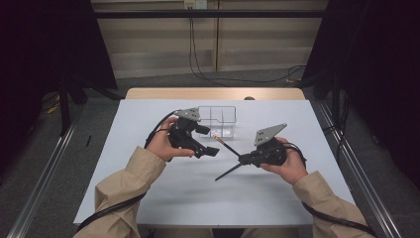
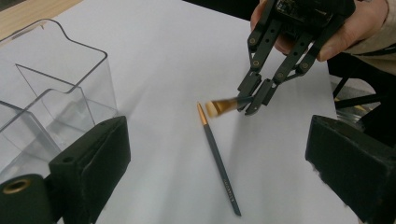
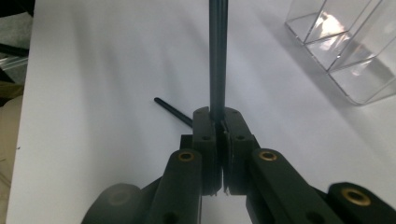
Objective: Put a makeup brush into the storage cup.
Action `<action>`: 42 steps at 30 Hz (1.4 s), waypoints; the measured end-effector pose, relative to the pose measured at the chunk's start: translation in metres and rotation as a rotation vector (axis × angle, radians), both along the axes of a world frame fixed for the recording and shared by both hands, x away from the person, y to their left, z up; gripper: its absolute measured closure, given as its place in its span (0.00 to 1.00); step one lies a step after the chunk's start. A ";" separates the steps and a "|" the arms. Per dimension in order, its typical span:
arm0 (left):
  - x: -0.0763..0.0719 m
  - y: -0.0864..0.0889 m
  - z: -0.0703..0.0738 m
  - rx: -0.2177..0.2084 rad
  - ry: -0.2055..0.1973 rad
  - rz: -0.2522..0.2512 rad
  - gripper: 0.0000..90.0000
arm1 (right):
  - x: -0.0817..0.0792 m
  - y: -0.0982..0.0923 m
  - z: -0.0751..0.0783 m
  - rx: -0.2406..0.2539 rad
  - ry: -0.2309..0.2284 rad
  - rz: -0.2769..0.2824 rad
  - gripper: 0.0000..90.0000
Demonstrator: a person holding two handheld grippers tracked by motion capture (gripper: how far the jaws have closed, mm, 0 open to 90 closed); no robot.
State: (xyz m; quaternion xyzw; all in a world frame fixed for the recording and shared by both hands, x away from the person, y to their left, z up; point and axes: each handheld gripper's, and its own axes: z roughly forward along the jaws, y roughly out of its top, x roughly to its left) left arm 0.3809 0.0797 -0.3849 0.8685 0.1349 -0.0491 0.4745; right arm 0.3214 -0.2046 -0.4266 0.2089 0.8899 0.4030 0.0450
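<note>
The right claw point(image 1: 241, 159) is clamped tight on a thin dark brush point(image 1: 229, 147), its 2 jaws pressed together on the handle. In the right gripper view the handle point(image 3: 218, 56) runs straight out from between the closed jaws, and in the left gripper view the brush's soft tan bristle tip point(image 2: 219, 107) sticks out just past the right claw point(image 2: 252, 100), held above the worktop point(image 1: 163, 198).

A second brush point(image 2: 218, 158) lies flat on the white worktop below the held one, with its copper-coloured ferrule toward the far side and its dark handle running nearer. In the high view the 2 brushes show as a thin dark line near the centre of the worktop, between the 2 hands.

The left claw point(image 1: 210, 144) stands wide open with nothing between its jaws, aimed to the right toward the brushes; its black pads point(image 2: 93, 154) frame the left gripper view.

A clear plastic organiser point(image 1: 221, 119) with dividers sits on the far side of the worktop, just beyond the left hand point(image 1: 161, 144). The right hand point(image 1: 289, 166) holds its gripper to the right of centre.
</note>
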 end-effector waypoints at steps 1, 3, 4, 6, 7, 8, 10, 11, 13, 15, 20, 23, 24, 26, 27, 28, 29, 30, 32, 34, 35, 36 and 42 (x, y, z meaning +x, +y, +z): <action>0.000 0.000 0.000 -0.002 -0.001 0.003 0.07 | 0.000 -0.001 0.000 0.013 -0.003 -0.007 0.95; 0.000 0.000 -0.001 -0.017 -0.001 0.007 0.08 | 0.000 -0.001 0.001 0.041 -0.001 -0.016 0.95; 0.000 -0.001 -0.002 -0.021 0.000 0.008 0.08 | 0.000 -0.001 0.001 0.052 -0.002 -0.021 0.95; -0.001 -0.001 -0.002 -0.032 -0.004 0.006 0.08 | 0.001 -0.001 0.002 0.072 -0.010 -0.028 0.95; -0.001 -0.002 -0.002 -0.036 -0.005 0.005 0.08 | 0.001 0.000 0.003 0.078 -0.020 -0.035 0.95; -0.001 -0.002 -0.002 -0.043 -0.001 0.005 0.08 | 0.000 0.001 0.003 0.087 -0.020 -0.040 0.95; -0.002 -0.003 -0.003 -0.053 0.000 0.011 0.08 | 0.000 0.002 0.005 0.102 -0.029 -0.048 0.95; -0.002 -0.003 -0.004 -0.056 0.003 0.014 0.08 | 0.001 0.002 0.005 0.112 -0.031 -0.050 0.95; -0.003 -0.004 -0.006 -0.060 0.004 0.018 0.08 | 0.001 0.004 0.006 0.126 -0.037 -0.054 0.95; -0.004 -0.005 -0.007 -0.074 0.006 0.021 0.09 | 0.001 0.005 0.007 0.132 -0.040 -0.054 0.95; -0.006 -0.006 -0.011 -0.133 0.010 0.031 0.16 | 0.001 0.007 0.007 0.148 -0.043 -0.062 0.95; -0.005 -0.008 -0.015 -0.144 0.015 0.042 0.20 | 0.001 0.008 0.006 0.154 -0.038 -0.068 0.95; -0.005 -0.008 -0.016 -0.152 0.019 0.040 0.22 | 0.001 0.008 0.006 0.155 -0.042 -0.071 0.95; -0.005 -0.007 -0.017 -0.166 0.016 0.044 0.28 | 0.001 0.008 0.006 0.164 -0.043 -0.079 0.95; -0.005 -0.008 -0.017 -0.176 0.016 0.044 0.30 | 0.001 0.008 0.006 0.169 -0.041 -0.084 0.95; -0.005 -0.008 -0.018 -0.184 0.022 0.045 0.32 | 0.002 0.007 0.006 0.168 -0.042 -0.084 0.95; -0.005 -0.008 -0.018 -0.195 0.030 0.048 0.36 | 0.002 0.007 0.006 0.166 -0.044 -0.086 0.95; -0.005 -0.008 -0.018 -0.211 0.034 0.051 0.38 | 0.002 0.007 0.007 0.166 -0.046 -0.091 0.95; -0.005 -0.009 -0.017 -0.222 0.031 0.052 0.42 | 0.003 0.008 0.007 0.170 -0.046 -0.089 0.95; -0.006 -0.010 -0.017 -0.237 0.038 0.055 0.48 | 0.003 0.008 0.007 0.173 -0.044 -0.095 0.95; -0.006 -0.010 -0.017 -0.242 0.042 0.060 0.52 | 0.003 0.009 0.007 0.173 -0.045 -0.094 0.95; -0.006 -0.010 -0.017 -0.246 0.049 0.061 0.56 | 0.003 0.009 0.007 0.173 -0.046 -0.096 0.95; -0.006 -0.013 -0.018 -0.270 0.074 0.053 0.77 | 0.003 0.010 0.008 0.181 -0.054 -0.103 0.95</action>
